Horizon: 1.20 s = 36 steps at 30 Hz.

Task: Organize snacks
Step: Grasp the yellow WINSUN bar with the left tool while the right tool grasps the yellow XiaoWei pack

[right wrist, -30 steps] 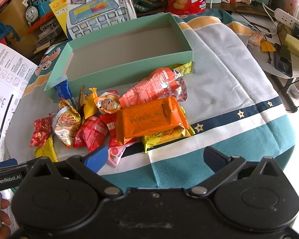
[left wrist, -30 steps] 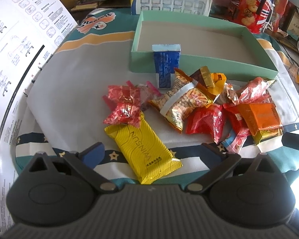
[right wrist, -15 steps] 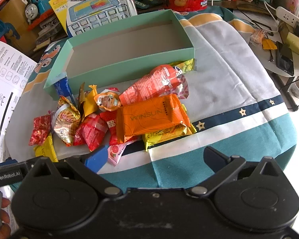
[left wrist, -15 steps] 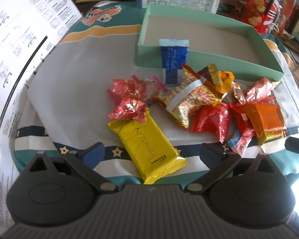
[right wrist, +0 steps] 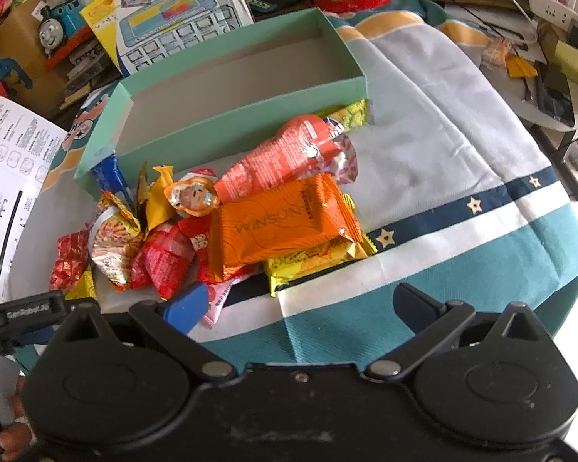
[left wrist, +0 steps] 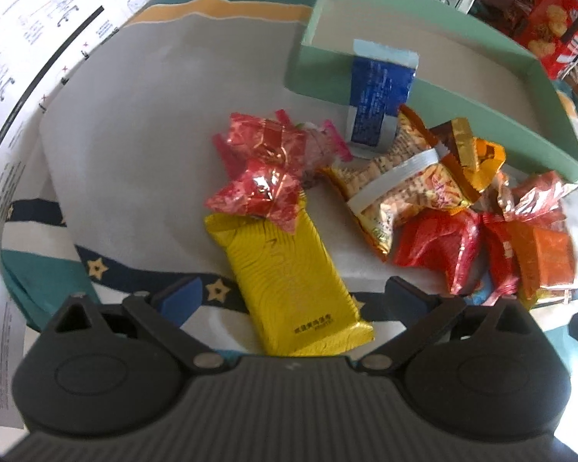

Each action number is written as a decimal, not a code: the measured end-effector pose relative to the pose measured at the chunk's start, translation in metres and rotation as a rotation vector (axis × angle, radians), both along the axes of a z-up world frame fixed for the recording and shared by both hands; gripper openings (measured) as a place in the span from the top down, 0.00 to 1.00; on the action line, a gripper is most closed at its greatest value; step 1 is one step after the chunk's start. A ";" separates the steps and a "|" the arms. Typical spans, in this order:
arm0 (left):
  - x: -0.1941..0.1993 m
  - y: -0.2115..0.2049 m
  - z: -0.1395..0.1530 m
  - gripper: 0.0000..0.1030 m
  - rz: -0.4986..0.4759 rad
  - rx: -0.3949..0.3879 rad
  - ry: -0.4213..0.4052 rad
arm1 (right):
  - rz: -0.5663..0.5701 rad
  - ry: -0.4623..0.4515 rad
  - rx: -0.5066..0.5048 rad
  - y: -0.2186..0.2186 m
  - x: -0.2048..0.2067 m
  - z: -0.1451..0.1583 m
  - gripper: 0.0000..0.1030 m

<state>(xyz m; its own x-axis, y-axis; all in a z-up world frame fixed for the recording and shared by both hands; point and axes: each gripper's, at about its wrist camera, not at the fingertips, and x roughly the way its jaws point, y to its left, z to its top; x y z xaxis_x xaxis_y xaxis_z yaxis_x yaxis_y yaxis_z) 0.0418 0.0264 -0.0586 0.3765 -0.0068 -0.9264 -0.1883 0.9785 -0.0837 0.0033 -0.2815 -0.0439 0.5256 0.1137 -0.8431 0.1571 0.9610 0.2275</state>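
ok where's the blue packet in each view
Left wrist view: the blue packet stands upper centre-right, leaning against the near wall of the green box.
Right wrist view: the blue packet is at middle left, by the box's near left corner, seen edge-on.
Shared landmark: the green box, empty in both views, with the snack pile in front of it.

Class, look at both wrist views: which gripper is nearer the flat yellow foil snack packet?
Left. The left gripper is open around the yellow foil snack packet; the right gripper hangs open farther right, by the orange packet.
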 end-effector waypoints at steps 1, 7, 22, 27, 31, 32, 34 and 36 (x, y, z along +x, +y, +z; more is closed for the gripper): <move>0.001 -0.001 -0.003 0.03 -0.001 0.004 0.004 | -0.002 0.009 0.006 -0.002 0.001 -0.002 0.00; -0.003 -0.001 -0.015 0.42 -0.043 0.005 -0.005 | -0.019 0.019 0.051 -0.008 0.012 -0.009 0.00; -0.005 0.017 -0.023 0.41 -0.134 -0.063 -0.046 | 0.122 -0.084 0.095 -0.004 0.090 -0.001 0.22; -0.009 0.014 -0.020 0.42 -0.150 -0.059 -0.048 | 0.225 -0.116 0.048 -0.011 0.072 0.007 0.22; -0.006 0.010 -0.020 0.42 -0.138 -0.050 -0.035 | 0.275 -0.069 0.008 -0.008 0.050 0.007 0.22; -0.005 0.009 -0.020 0.42 -0.137 -0.048 -0.033 | 0.266 -0.053 0.017 -0.007 0.044 0.007 0.22; -0.002 0.005 -0.022 0.42 -0.132 -0.043 -0.027 | 0.234 -0.010 0.088 -0.007 0.035 0.001 0.41; -0.001 0.005 -0.023 0.42 -0.132 -0.046 -0.023 | 0.200 0.011 0.132 -0.005 0.033 -0.006 0.67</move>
<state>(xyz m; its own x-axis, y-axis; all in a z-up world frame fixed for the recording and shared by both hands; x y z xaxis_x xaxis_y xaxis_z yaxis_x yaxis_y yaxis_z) 0.0406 0.0311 -0.0814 0.3907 -0.0995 -0.9151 -0.0561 0.9897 -0.1316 0.0364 -0.2865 -0.0501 0.4724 0.3244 -0.8195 -0.0306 0.9353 0.3526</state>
